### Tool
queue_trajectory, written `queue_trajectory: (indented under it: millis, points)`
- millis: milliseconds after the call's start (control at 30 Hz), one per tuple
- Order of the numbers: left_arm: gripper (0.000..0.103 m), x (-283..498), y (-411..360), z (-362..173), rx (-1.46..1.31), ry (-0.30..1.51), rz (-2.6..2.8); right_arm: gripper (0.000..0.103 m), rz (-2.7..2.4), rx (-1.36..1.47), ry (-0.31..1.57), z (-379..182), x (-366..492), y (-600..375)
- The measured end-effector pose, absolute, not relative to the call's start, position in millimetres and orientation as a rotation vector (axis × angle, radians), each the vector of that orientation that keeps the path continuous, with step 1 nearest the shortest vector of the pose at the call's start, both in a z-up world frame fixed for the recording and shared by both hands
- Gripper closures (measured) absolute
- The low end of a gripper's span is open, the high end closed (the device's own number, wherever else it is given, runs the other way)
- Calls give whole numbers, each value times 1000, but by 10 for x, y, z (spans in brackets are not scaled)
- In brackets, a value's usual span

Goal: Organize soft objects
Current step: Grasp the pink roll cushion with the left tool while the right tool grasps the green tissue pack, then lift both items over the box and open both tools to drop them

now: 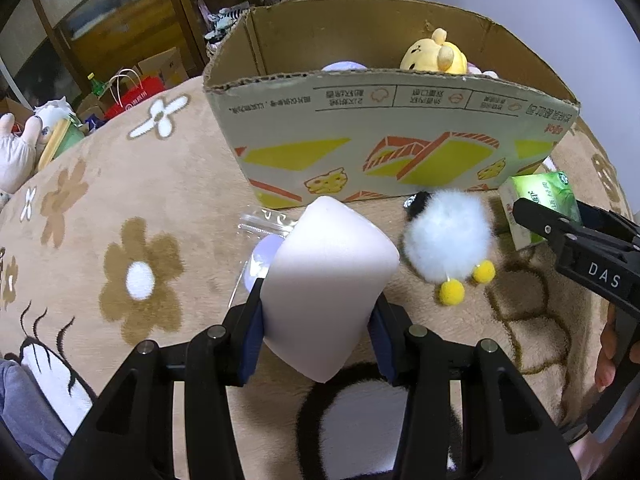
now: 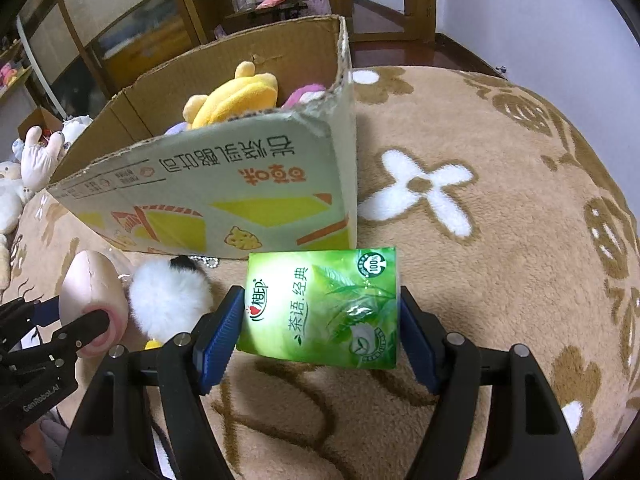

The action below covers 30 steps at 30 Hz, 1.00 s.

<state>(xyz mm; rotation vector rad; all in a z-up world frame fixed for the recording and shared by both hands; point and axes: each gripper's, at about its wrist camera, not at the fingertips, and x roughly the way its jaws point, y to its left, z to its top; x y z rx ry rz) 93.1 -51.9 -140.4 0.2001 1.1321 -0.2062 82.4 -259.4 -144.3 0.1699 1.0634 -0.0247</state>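
Note:
My left gripper is shut on a pale pink foam block, held above the beige flower blanket. My right gripper is shut on a green tissue pack, close in front of the cardboard box. The box holds a yellow bear plush, also in the right wrist view, and a pink toy. A white fluffy ball toy with yellow feet lies on the blanket between the grippers, also in the right wrist view.
A clear plastic bag with a pale round thing lies behind the foam block. White plush toys and a red bag sit off the blanket at left. Wooden cabinets stand behind.

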Motion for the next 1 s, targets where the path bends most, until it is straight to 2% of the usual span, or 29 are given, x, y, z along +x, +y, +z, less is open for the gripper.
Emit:
queue_trajectory:
  millis: [433, 1000]
  points:
    - [58, 774, -517, -1097, 174, 1017, -196, 26, -22, 141, 990, -1209, 672, -2524]
    - [58, 531, -408, -442, 132, 692, -190, 26, 51, 109, 691, -466, 393, -2401]
